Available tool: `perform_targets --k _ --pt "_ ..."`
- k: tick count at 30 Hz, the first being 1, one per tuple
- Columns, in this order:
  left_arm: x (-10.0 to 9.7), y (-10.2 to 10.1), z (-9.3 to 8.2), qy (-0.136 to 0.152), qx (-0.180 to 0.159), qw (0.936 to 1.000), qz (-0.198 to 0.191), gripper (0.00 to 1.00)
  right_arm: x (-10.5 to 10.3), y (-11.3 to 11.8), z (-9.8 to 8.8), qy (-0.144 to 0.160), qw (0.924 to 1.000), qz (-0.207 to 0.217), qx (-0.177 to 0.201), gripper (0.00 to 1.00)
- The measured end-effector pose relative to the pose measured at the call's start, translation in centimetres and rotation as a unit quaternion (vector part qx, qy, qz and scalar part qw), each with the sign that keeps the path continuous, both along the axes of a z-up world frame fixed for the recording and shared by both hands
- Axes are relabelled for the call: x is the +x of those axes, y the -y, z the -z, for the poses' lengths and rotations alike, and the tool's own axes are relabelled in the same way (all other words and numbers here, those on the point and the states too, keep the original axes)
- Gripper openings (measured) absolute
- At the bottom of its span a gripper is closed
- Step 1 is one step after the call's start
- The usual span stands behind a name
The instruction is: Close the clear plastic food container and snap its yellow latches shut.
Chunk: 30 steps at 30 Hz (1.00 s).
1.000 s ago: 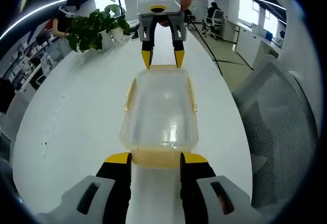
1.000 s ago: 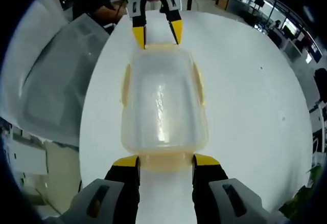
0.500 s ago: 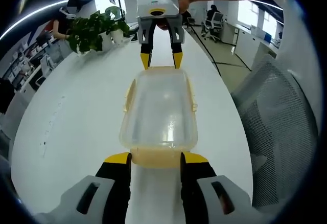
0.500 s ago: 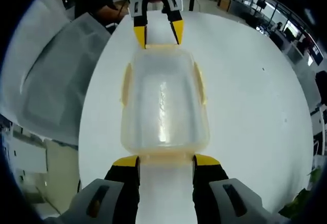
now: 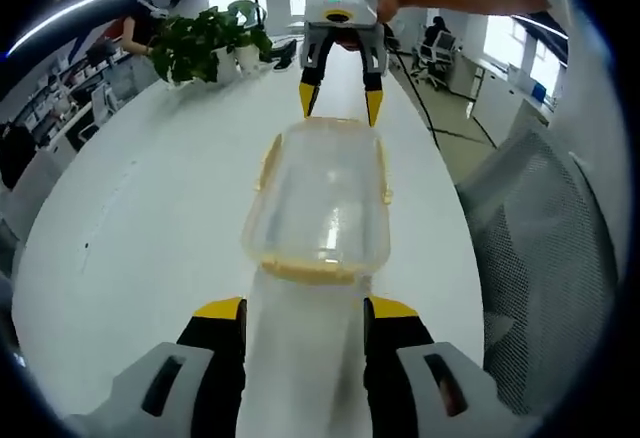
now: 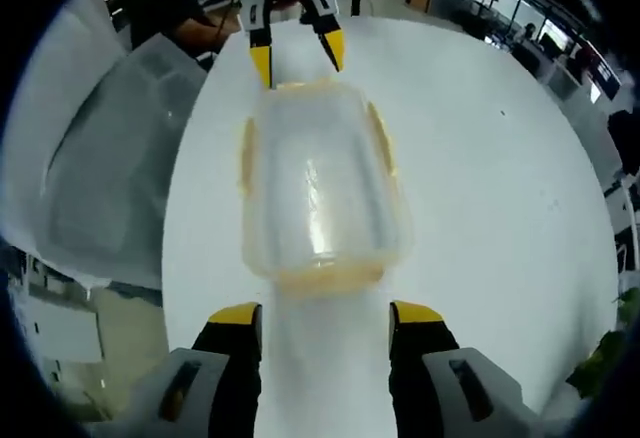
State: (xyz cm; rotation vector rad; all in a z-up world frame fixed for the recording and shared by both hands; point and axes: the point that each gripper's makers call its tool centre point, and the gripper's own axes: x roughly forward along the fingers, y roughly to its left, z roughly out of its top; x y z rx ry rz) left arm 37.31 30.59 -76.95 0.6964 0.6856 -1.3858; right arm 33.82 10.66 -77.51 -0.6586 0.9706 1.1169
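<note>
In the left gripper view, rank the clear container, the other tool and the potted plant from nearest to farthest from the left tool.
1. Clear container, straight ahead of the left tool on the white table.
2. Right tool, at the container's far end.
3. Potted plant, far back and off to the left.

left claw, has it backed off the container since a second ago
Yes. The left claw has pulled back along the white table: bare table now shows between its yellow tips and the container, where earlier they flanked its near end latch.

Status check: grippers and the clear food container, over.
Left gripper open, right gripper open, one at each end. Clear plastic food container with yellow latches on white table, untouched. Nothing obstructing.
</note>
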Motion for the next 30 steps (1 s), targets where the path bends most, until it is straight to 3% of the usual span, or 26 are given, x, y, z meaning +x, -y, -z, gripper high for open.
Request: perform_targets --k 4,7,8,10,14,15,17,20,23,27,30 --pt "-0.2 0.6 -1.0 -0.029 -0.025 0.9976 -0.059 0.45 0.6 -0.1 -1.4 0.008 0.9964 0.078 0.033 0.48" --pt "-0.1 0.8 -1.3 -0.055 -0.028 0.9922 -0.109 0.45 0.6 -0.2 -2.0 -0.005 0.9875 0.147 0.055 0.44" --pt "0.0 0.9 -1.4 -0.063 -0.033 0.9884 -0.134 0.45 0.8 -0.7 -2.5 -0.006 0.9807 0.177 0.082 0.44" --pt "-0.1 1.0 -1.4 -0.082 -0.034 0.9817 -0.168 0.45 0.9 -0.7 -2.7 -0.016 0.9685 0.228 0.099 0.42" --pt "-0.3 1.0 -0.9 -0.087 -0.021 0.9759 -0.199 0.44 0.7 0.2 -2.0 -0.041 0.9479 0.302 0.092 0.31" --pt "-0.5 1.0 -0.8 -0.103 -0.018 0.9701 -0.219 0.43 0.8 0.4 -1.8 -0.046 0.9383 0.329 0.095 0.31" --pt "-0.5 1.2 -0.7 -0.110 -0.023 0.9658 -0.233 0.43 0.8 0.2 -1.6 -0.057 0.9289 0.350 0.106 0.31" --pt "-0.6 1.4 -0.6 -0.127 -0.025 0.9574 -0.258 0.43 0.8 0.2 -1.4 -0.063 0.9237 0.363 0.105 0.31" --pt "-0.6 1.9 -0.8 -0.153 -0.042 0.9431 -0.292 0.43 0.9 -0.2 -1.5 -0.074 0.9103 0.391 0.115 0.31" --pt "-0.6 2.2 -0.4 -0.159 -0.038 0.9372 -0.308 0.43 1.4 -0.4 -1.7 -0.086 0.8936 0.422 0.127 0.31" --pt "-0.7 2.4 -0.3 -0.167 -0.038 0.9302 -0.325 0.43 1.5 -0.2 -1.6 -0.089 0.8878 0.435 0.122 0.32"
